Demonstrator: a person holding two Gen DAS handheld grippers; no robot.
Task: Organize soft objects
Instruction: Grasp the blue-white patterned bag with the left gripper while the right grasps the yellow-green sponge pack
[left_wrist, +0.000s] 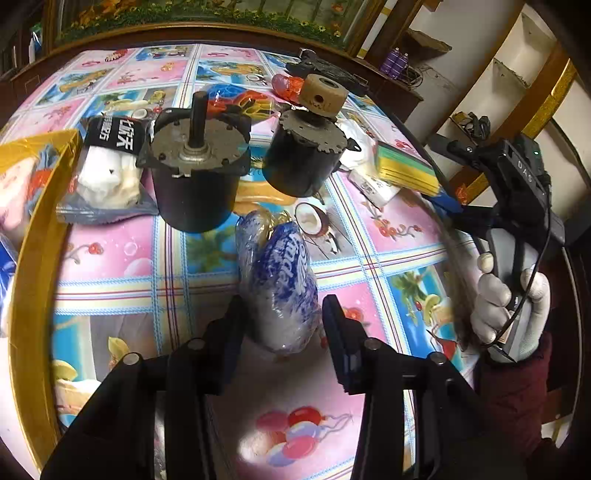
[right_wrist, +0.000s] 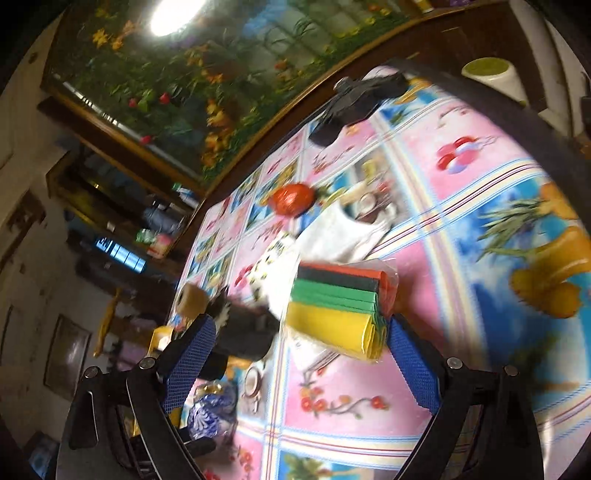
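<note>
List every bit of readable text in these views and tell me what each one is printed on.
"长乐" or similar: white characters, upside down, on the black label of the cotton bag; reading uncertain.
"ade": part of a white script word on the blue-and-white pack between the left tool's fingers; the rest is hidden.
"OAS": on the right tool's body; uncertain.
Small white box: print too small.
Right wrist view: too blurred to read.

Left gripper (left_wrist: 282, 328): matte black linkage arms, round silver pivot screws, flat black pads. Right gripper (right_wrist: 301, 338): black frame, silver screws, blue mesh-textured pads (right_wrist: 413, 365). Right hand (left_wrist: 511, 306): white knit glove, dark red sleeve; black handle, thin black cable, small green light.
</note>
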